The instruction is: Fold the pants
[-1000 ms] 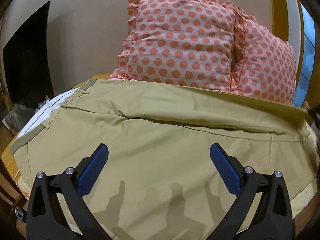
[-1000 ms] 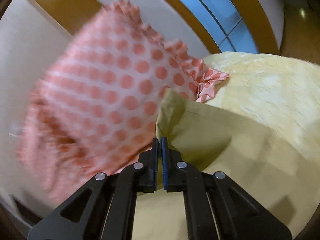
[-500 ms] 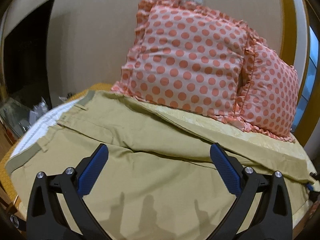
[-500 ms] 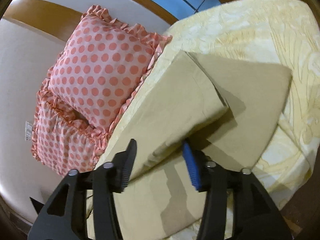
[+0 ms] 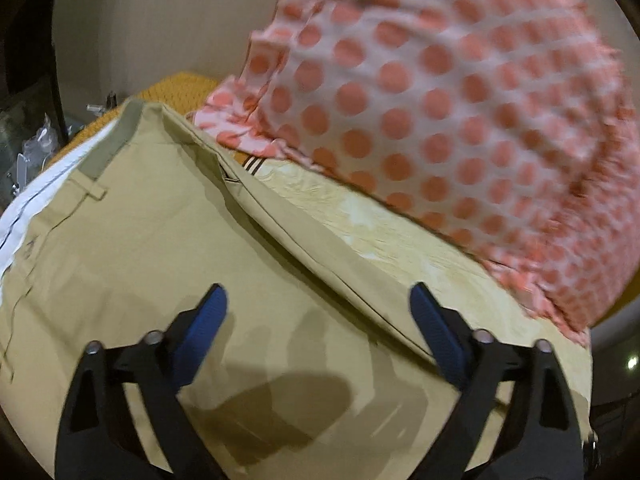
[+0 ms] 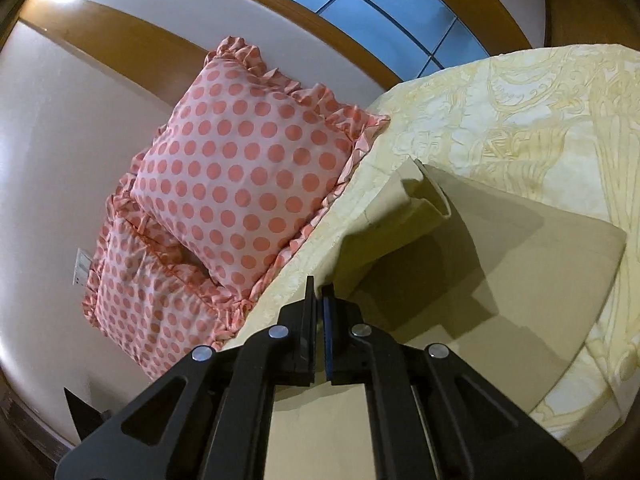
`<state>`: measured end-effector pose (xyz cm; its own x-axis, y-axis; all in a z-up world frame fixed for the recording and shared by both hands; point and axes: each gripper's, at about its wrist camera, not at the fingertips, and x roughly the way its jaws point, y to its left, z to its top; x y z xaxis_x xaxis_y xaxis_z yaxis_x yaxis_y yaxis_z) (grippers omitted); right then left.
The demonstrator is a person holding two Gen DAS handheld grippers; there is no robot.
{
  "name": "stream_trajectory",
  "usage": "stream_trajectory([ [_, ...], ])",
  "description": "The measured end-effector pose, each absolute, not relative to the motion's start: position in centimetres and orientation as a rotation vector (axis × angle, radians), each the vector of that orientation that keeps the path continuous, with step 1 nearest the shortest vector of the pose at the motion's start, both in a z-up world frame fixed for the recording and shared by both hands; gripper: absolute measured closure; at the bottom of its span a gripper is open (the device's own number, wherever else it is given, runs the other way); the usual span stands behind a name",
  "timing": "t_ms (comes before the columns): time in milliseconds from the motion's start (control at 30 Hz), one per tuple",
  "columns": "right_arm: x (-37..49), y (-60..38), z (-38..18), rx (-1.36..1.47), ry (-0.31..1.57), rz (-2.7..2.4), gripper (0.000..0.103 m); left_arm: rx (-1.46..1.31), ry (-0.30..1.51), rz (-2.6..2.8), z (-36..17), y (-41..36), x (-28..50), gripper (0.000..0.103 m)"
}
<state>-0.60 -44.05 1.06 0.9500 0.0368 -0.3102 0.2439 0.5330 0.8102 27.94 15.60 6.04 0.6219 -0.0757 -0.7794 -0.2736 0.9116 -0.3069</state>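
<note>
Khaki pants (image 5: 168, 248) lie spread on a yellow patterned bedspread (image 5: 384, 232), waistband (image 5: 108, 144) at the far left. My left gripper (image 5: 316, 320) is open and empty, low over the pants' middle. In the right wrist view, my right gripper (image 6: 319, 300) is shut on the edge of a pant leg (image 6: 400, 216) and lifts it, so the leg's open hem curls above the other leg (image 6: 520, 280) lying flat.
Two pink polka-dot pillows (image 6: 240, 184) stand against the wall behind the pants; one (image 5: 460, 120) is close to my left gripper. The bedspread (image 6: 540, 120) stretches to the right. Clutter (image 5: 28, 148) sits off the bed at far left.
My right gripper, open half a second ago, has shut on the pant leg's edge and raised it. My left gripper has moved forward and right, closer to the pillow.
</note>
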Motion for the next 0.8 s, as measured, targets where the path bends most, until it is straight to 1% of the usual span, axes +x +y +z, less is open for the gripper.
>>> stream_trajectory([
  [67, -0.6, -44.1, 1.1, 1.004, 0.308, -0.124, 0.1, -0.42, 0.943, 0.167, 4.9, 16.1, 30.1, 0.04],
  [100, -0.5, -44.2, 1.2, 1.007, 0.308, -0.121, 0.1, -0.431, 0.977, 0.188, 3.9, 16.6, 31.2, 0.048],
  [133, -0.3, -44.0, 1.5, 1.006, 0.306, -0.122, 0.1, -0.432, 0.981, 0.203, 3.6, 17.0, 31.5, 0.065],
  [167, -0.2, -44.0, 1.6, 1.0, 0.302, -0.119, 0.1, -0.404, 0.947, 0.231, 3.8, 17.1, 31.4, 0.092],
  [233, -0.1, -44.0, 2.3, 0.984, 0.292, -0.123, 0.1, -0.427, 0.926, 0.194, 4.3, 17.6, 30.4, 0.097],
  [333, -1.2, -44.2, 3.1, 0.98, 0.267, -0.128, 0.1, -0.392, 0.818, 0.159, 7.7, 17.5, 25.4, 0.097],
  [400, -2.6, -44.4, 3.4, 0.964, 0.253, -0.149, 0.1, -0.368, 0.747, 0.132, 10.3, 17.3, 20.4, 0.097],
  [467, -4.1, -44.8, 2.9, 0.969, 0.255, -0.173, 0.1, -0.358, 0.703, 0.103, 11.4, 17.5, 13.7, 0.096],
  [500, -4.6, -45.0, 2.6, 0.976, 0.259, -0.181, 0.1, -0.359, 0.696, 0.097, 11.6, 17.4, 11.6, 0.096],
  [600, -6.3, -45.3, 1.0, 0.996, 0.289, -0.223, 0.1, -0.36, 0.698, 0.103, 10.1, 17.4, 4.2, 0.095],
  [700, -7.8, -45.3, -0.3, 1.011, 0.311, -0.269, 0.1, -0.387, 0.725, 0.118, 7.5, 17.1, 0.5, 0.095],
  [800, -9.1, -45.3, -0.9, 1.004, 0.334, -0.315, 0.1, -0.436, 0.769, 0.13, 4.7, 17.0, -1.2, 0.095],
])
